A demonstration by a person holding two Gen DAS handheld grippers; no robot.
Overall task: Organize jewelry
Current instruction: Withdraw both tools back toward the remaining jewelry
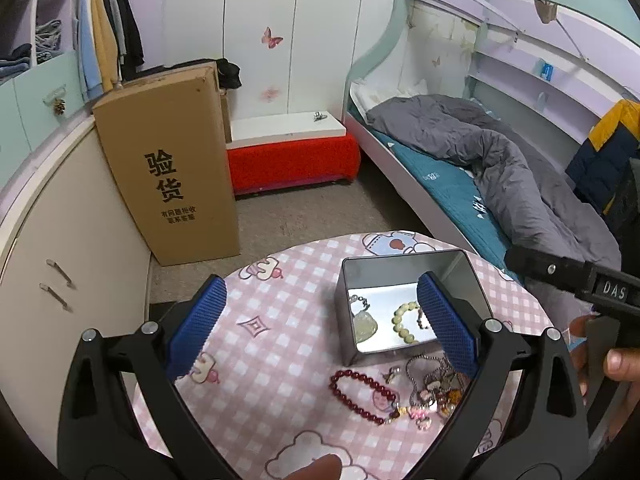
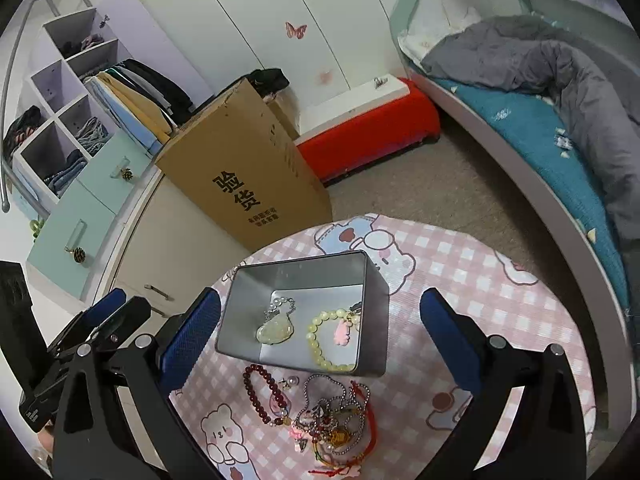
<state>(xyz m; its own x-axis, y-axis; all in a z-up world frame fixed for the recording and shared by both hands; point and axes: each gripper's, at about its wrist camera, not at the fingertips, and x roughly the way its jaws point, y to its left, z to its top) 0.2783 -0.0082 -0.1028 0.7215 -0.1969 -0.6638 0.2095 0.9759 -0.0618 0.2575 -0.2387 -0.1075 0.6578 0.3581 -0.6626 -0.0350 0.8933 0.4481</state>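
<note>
We see tin (image 2: 376, 280) on round table (image 2: 480, 280), pendant necklace (image 2: 275, 330) in tin's left half, bead bracelet (image 2: 326, 340) in right half. Before tin: second bead bracelet (image 2: 260, 390) at left, tangled jewelry heap (image 2: 336, 424) just right of it. Behind table: cardboard box (image 2: 240, 176) left, bed (image 2: 532, 128) right.

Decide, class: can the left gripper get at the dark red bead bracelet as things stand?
Probably yes. The left gripper is open and empty, and the bracelet lies alone on the cloth with nothing over it.
</note>
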